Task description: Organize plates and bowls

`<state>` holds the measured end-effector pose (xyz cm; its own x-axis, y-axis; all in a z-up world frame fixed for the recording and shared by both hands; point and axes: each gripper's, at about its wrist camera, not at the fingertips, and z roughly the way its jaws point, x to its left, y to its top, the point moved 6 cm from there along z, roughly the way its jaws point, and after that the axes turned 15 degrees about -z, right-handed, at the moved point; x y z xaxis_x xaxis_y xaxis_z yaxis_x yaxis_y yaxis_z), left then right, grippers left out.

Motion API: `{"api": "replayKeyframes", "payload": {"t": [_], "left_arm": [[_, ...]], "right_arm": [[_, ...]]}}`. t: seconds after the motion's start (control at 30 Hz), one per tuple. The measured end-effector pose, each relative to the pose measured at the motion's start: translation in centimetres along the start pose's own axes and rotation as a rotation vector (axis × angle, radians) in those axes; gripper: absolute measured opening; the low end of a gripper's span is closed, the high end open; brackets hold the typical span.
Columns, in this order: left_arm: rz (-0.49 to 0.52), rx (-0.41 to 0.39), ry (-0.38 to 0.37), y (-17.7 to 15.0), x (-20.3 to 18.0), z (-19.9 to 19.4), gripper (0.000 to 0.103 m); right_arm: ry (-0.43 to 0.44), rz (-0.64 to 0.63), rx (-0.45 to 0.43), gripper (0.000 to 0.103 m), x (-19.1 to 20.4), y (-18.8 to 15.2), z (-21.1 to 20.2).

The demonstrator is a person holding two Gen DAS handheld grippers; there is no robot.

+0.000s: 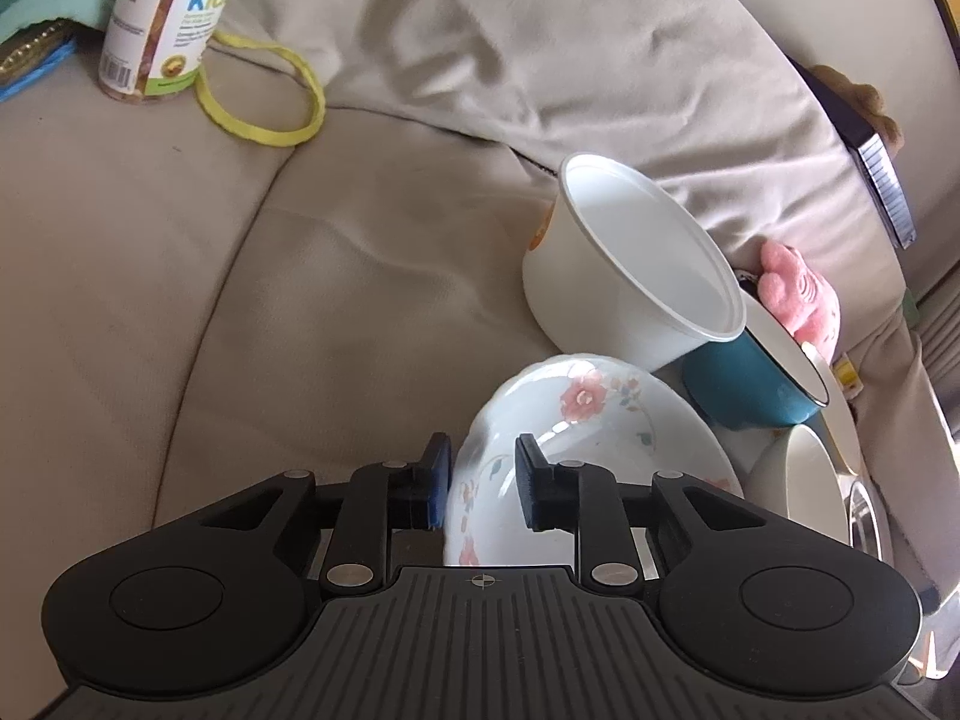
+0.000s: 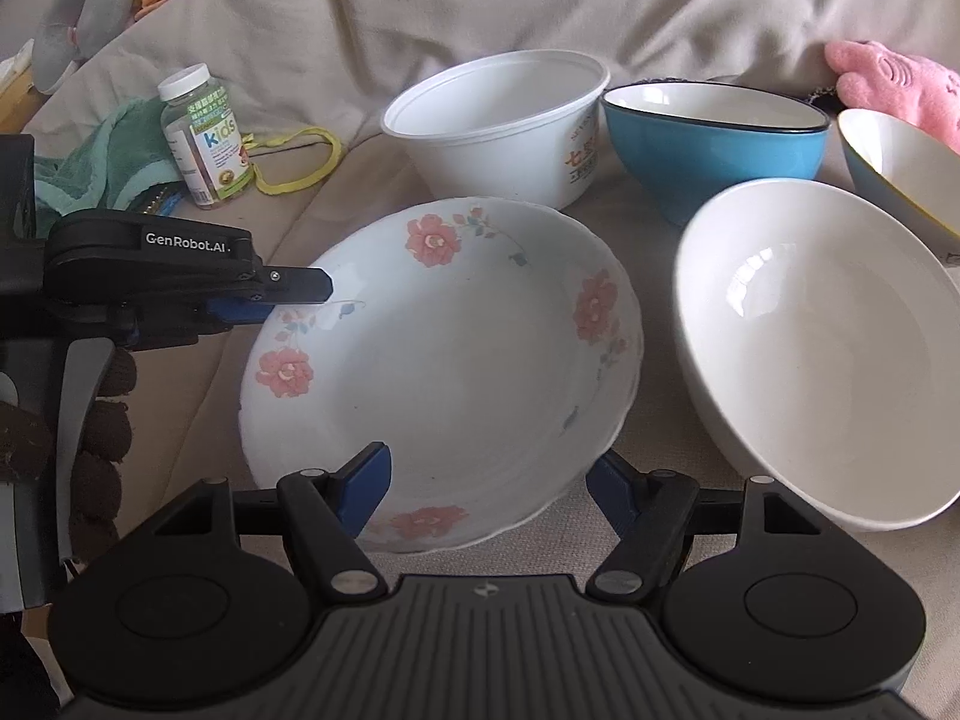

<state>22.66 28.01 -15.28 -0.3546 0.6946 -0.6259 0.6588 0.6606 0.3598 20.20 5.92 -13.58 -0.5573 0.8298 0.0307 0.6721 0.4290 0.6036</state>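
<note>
Your left gripper (image 1: pixel 483 489) sits at the lower middle of the left wrist view, its two pads either side of the rim of the floral plate (image 1: pixel 576 420). The jaws stand narrow around that rim, but I cannot tell if they already press on it or only bracket it. In the right wrist view this same gripper enters from the left edge and its tip meets the plate's rim at the middle left.

Your right gripper (image 2: pixel 486 483) is at the bottom middle of its frame and stands wide, holding nothing. The near edge of the floral plate (image 2: pixel 444 360) lies between its fingers, apart from both pads.

The plate fills the centre of the right wrist view, tilted on the beige sofa cushion (image 2: pixel 336 24). Behind it, in the upper middle, stands a white disposable bowl (image 2: pixel 498 120), and to its right a blue bowl (image 2: pixel 714 144). A white ceramic bowl (image 2: pixel 822 354) leans at the right, just beside the plate.

I judge the plate to be glazed ceramic: stiff, rather heavy, slippery and easy to chip. Take it by the rim, where the lip is thin enough for the pads, and grip deeply, not on the very edge. The soft cushion gives little support, so the plate may rock when you lift it. The disposable bowl looks light and thin; squeeze it gently.
</note>
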Motion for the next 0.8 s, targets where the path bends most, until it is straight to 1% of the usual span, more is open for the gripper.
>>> {"api": "replayKeyframes", "payload": {"t": [0.1, 0.2, 0.33, 0.4, 0.47, 0.53, 0.63, 0.67, 0.7, 0.73, 0.77, 0.8], "left_arm": [[-0.025, -0.011, -0.008, 0.4, 0.5, -0.4, 0.026], [-0.037, -0.029, 0.012, 0.8, 0.9, -0.6, 0.029], [-0.049, -0.049, 0.031, 1.3, 1.3, -0.9, 0.03], [-0.046, -0.066, 0.036, 1.3, 1.1, -1.1, 0.03], [-0.008, -0.119, 0.054, 1.3, 0.3, -1.9, 0.029], [0.029, -0.17, 0.063, 1.3, -0.8, -2.8, 0.029], [0.085, -0.239, 0.065, 1.0, -3.0, -4.0, 0.029], [0.113, -0.258, 0.055, 0.7, -3.9, -4.3, 0.029], [0.156, -0.273, 0.023, 0.2, -5.2, -4.6, 0.029], [0.197, -0.268, -0.026, -0.4, -6.6, -4.6, 0.029], [0.227, -0.244, -0.074, -1.1, -7.8, -4.4, 0.029], [0.255, -0.196, -0.127, -2.0, -9.2, -3.8, 0.029]], "right_arm": [[0.015, -0.002, -0.005, 0.075, 0.2, 0.3, 0.5], [0.041, -0.005, -0.021, 0.075, 0.4, 0.8, 0.9], [0.076, -0.019, -0.04, 0.075, 0.5, 1.2, 1.2], [0.075, -0.031, -0.055, 0.075, 0.5, 0.9, 0.7], [0.058, -0.066, -0.071, 0.079, 0.7, 0.2, -0.4], [0.073, -0.08, -0.077, 0.082, 0.5, -1.0, -1.8], [0.101, -0.036, -0.071, 0.084, -1.3, -3.4, -3.9], [0.098, -0.008, -0.066, 0.084, -2.3, -4.4, -4.6], [0.092, 0.02, -0.063, 0.084, -3.4, -5.2, -5.1], [0.08, 0.053, -0.063, 0.085, -4.6, -6.1, -5.7], [0.067, 0.076, -0.067, 0.085, -5.7, -6.8, -6.2], [0.053, 0.089, -0.07, 0.087, -6.6, -7.4, -6.6]]}}
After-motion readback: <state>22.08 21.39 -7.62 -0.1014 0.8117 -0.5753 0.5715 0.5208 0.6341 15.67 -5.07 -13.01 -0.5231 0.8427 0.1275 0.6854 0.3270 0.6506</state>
